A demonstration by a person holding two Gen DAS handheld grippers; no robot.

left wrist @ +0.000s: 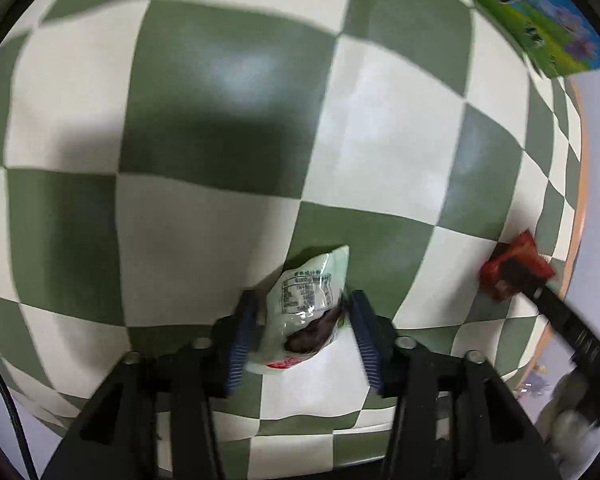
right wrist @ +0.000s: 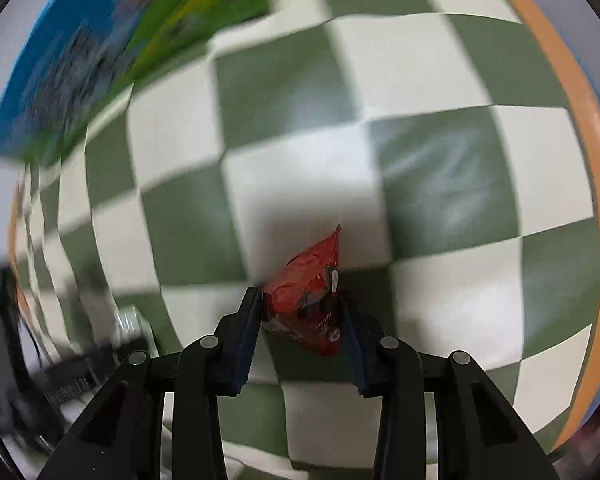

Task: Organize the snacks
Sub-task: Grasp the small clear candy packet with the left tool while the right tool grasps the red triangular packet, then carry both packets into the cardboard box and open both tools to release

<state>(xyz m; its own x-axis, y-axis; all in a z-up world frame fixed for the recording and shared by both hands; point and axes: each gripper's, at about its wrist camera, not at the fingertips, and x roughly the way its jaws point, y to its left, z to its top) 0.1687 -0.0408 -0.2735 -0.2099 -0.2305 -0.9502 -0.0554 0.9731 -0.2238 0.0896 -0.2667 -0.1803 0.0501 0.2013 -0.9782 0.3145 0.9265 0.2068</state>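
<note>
Left gripper (left wrist: 302, 320): pointing steeply down at counter (left wrist: 220, 120), clamped on white packet (left wrist: 304, 304). Right gripper (right wrist: 302, 316): likewise, clamped on red packet (right wrist: 308, 300).

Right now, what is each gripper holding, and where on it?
Left gripper: pale green-white plastic snack packet, pinched across its lower half. Right gripper: red foil snack packet, clamped across its lower half.

Colourful box (right wrist: 80, 60) motion-blurred and cropped, print on white packet (left wrist: 306, 300) illegible
</note>
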